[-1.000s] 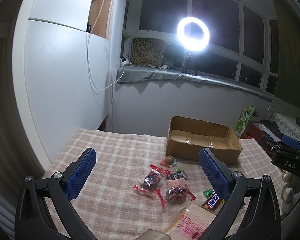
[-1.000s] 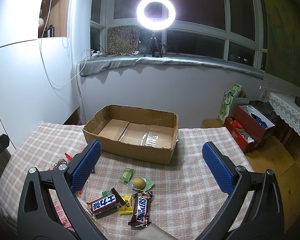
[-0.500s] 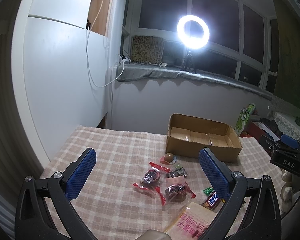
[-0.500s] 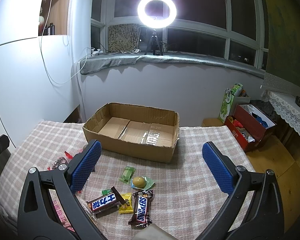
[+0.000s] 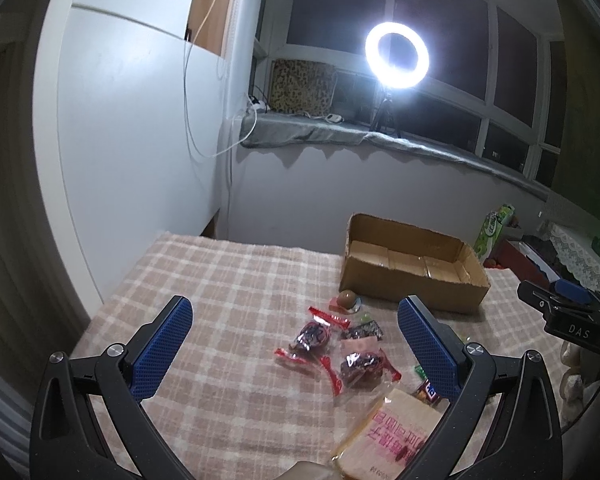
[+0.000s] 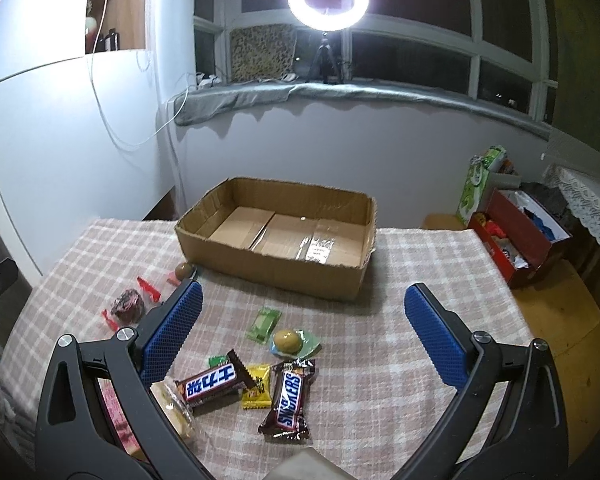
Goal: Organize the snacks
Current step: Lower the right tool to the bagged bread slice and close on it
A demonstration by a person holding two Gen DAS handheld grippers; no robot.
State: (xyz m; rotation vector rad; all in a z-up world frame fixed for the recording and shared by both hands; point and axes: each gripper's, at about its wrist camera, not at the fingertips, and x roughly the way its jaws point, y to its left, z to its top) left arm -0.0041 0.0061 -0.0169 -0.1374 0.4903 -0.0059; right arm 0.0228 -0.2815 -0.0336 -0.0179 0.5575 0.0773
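Checked tablecloth [image 6: 420, 256] underneath it all. Cardboard box [image 6: 276, 276] at the far edge, nothing inside. Left gripper [image 5: 296, 340] spread wide, gripping nothing, above the red-wrapped sweets [image 5: 312, 334]. Right gripper [image 6: 304, 320] likewise spread, bare-fingered, over the near edge. Below it, two Snickers bars [image 6: 288, 404], then yellow candy [image 6: 256, 392], and a brown ball [image 6: 286, 340] on green wrapper.

One cardboard box [image 6: 276, 240]. Two Snickers bars [image 6: 287, 402]. Two round brown sweets on wrappers [image 6: 287, 340]. Two red-ended dark wrapped snacks [image 5: 312, 336]. One yellow candy [image 6: 257, 391]. One green packet [image 6: 265, 323]. Two grippers [image 6: 300, 344].
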